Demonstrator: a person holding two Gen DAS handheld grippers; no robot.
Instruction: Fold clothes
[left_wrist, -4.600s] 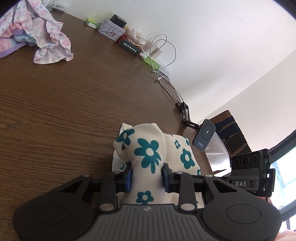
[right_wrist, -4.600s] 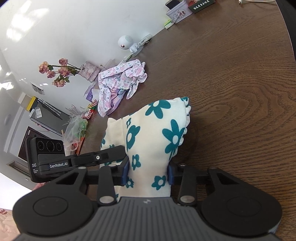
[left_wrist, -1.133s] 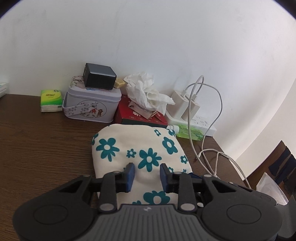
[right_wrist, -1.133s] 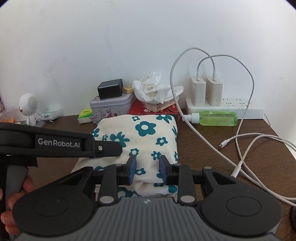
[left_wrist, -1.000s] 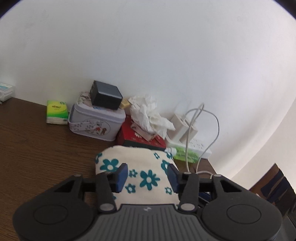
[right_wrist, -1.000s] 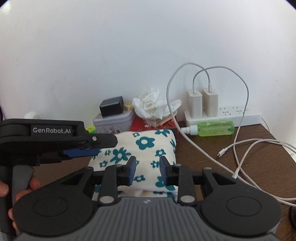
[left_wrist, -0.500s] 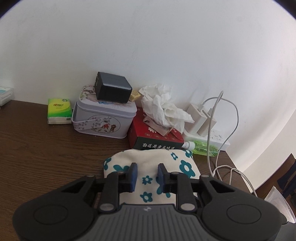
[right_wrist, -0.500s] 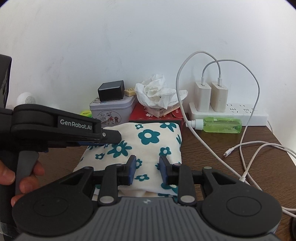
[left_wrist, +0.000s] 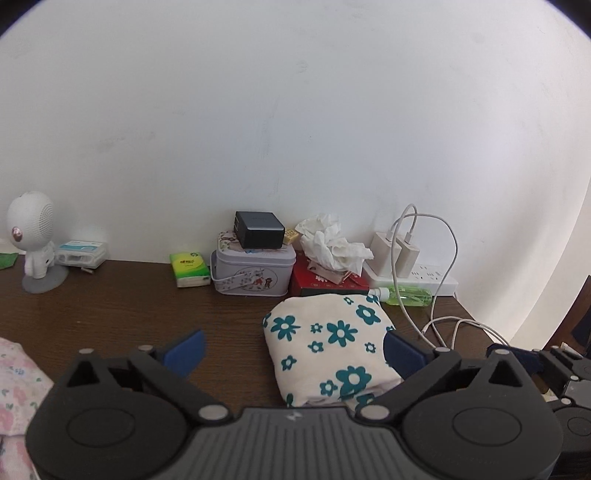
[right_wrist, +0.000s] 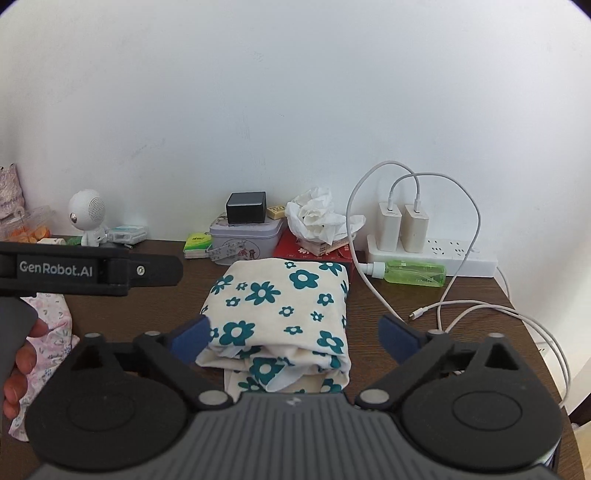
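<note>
We saw the left matte-black plastic two-finger gripper (left_wrist: 291, 345) as a wide ribbed dark-grey housing with a small pale logo at its centre, flanked by two round black discs. Angular black linkage arms carried silver rivet heads at their pivots, and each ended in a blue rubber finger pad (left_wrist: 186, 349). The right matte-black plastic two-finger gripper (right_wrist: 293, 338) had the same build (ribbing, discs, rivets and blue pads alike). In the right wrist view, the left unit's black bar bore white "GenRobot.AI" lettering and one small screw, above a grey handle gripped by the person's left hand (right_wrist: 20, 363).
</note>
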